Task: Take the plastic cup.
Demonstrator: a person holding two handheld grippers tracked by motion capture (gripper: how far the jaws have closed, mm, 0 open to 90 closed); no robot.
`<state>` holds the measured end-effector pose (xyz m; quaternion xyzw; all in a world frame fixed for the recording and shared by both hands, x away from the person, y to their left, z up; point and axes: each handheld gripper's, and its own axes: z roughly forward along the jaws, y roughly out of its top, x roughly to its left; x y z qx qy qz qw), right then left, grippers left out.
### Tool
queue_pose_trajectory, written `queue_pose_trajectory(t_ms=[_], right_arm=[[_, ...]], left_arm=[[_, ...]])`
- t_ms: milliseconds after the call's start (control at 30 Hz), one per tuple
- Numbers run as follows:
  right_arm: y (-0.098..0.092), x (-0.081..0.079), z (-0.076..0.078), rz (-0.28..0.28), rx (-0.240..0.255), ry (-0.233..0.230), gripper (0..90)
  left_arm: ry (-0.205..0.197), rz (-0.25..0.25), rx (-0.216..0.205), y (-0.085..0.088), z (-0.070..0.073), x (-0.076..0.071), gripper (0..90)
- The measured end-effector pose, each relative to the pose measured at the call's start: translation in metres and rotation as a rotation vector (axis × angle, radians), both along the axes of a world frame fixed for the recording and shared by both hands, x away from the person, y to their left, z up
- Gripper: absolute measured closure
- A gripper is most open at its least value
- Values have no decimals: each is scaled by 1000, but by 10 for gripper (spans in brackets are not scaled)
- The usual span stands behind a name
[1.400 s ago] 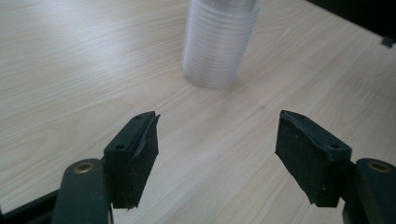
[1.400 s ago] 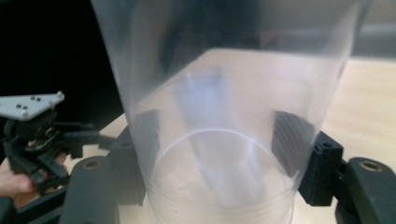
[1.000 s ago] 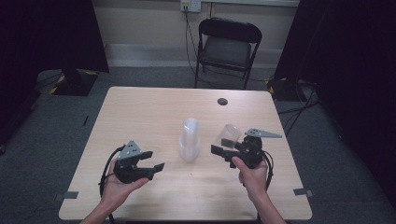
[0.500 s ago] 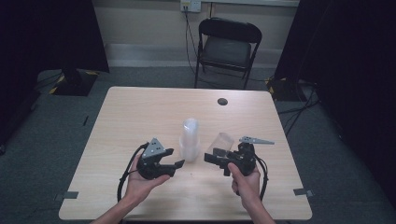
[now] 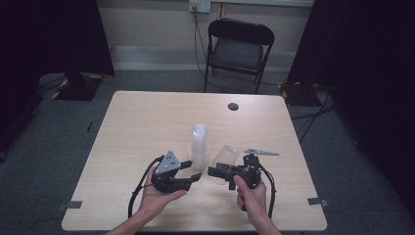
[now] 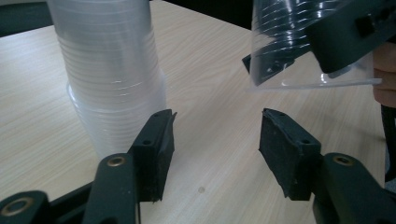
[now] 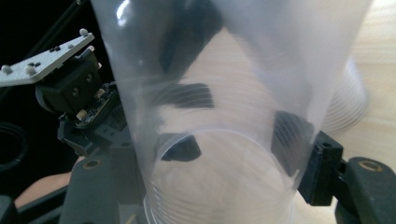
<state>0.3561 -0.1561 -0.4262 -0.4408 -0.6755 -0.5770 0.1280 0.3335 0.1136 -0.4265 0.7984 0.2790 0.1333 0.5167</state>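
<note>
An upside-down stack of clear plastic cups (image 5: 198, 143) stands at mid-table; it looms at the left in the left gripper view (image 6: 109, 70). My right gripper (image 5: 217, 172) is shut on a single clear cup (image 5: 226, 156), held tilted just right of the stack. In the right gripper view that cup (image 7: 219, 116) sits between the jaws of the right gripper (image 7: 233, 144). My left gripper (image 5: 192, 172) is open and holds nothing, its jaws pointing at the stack's base. Past the left gripper (image 6: 217, 126), the held cup (image 6: 299, 42) hangs at upper right.
A small black disc (image 5: 233, 106) lies near the wooden table's (image 5: 147, 122) far edge. A black folding chair (image 5: 240, 46) stands behind the table. Both hands are close together near the front edge.
Both grippers moved inward toward the stack: the left one to the right, the right one left and nearer with the cup still in it.
</note>
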Motion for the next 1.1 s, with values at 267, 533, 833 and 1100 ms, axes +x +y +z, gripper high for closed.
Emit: queue_pose_trajectory(t_ms=[267,533,833,1100], right_arm=[[11,-2,-3,41,53,43,324],[21,-4,-3,93,56,48,324],[31,-6,-8,112,73,85,317],[37,-6,-12,128,119,125,319]], left_arm=[[-78,-3,-3,-4,1,-12,568],[-132,27,30,-10,-4,-17,602],[-210,39,41,-14,-4,-27,588],[-261,68,49,-19,-5,-34,611]])
